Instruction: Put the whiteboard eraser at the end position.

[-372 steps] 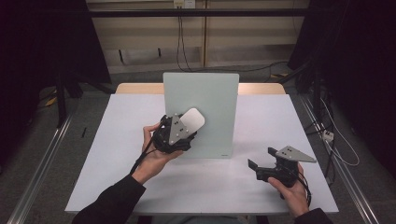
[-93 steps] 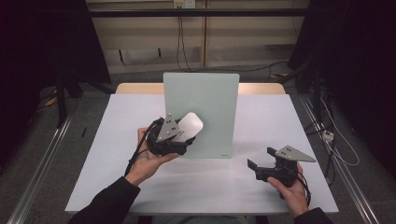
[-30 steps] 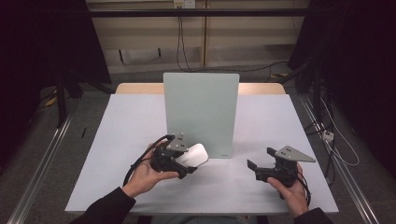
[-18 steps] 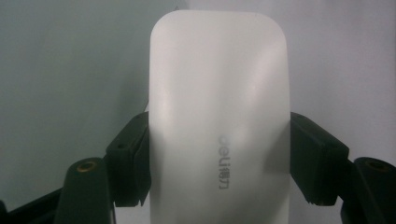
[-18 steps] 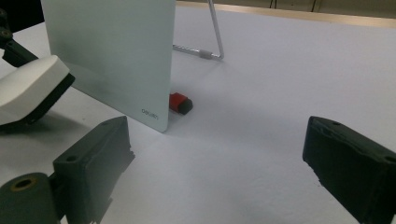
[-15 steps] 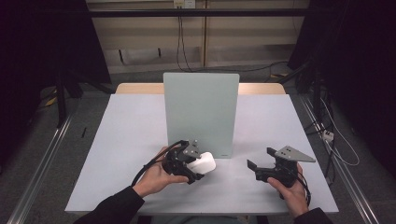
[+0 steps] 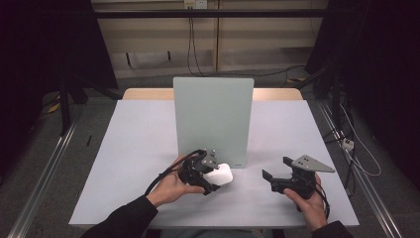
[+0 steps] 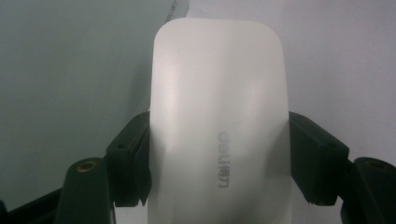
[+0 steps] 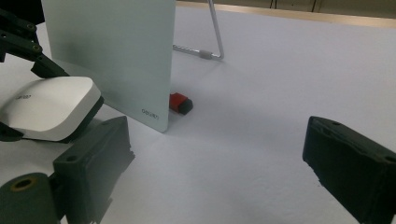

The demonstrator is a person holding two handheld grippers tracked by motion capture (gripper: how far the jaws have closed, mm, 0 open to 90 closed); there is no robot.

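Note:
A white eraser (image 7: 220,175) with a grey "deli" mark (image 8: 217,116) sits between the jaws of my left gripper (image 7: 212,175), which is shut on its two long sides. The black pads (image 8: 133,158) press against it from both sides. The eraser hangs low over the table, just in front of the lower right corner of an upright pale green board (image 7: 213,116). In the right gripper view the eraser (image 9: 51,105) lies at the left beside the board (image 9: 112,51). My right gripper (image 7: 276,168) stands open at the right of the table, nothing between its jaws (image 9: 219,168).
The white table (image 7: 138,148) has bare room to the left and right of the board. Behind the board a thin metal stand leg (image 9: 212,37) props it up, and a small red and black piece (image 9: 180,103) lies at its base. Dark floor and rails surround the table.
My left gripper has carried the eraser down off the board's face and to the right, to just above the table. The right gripper has stayed put.

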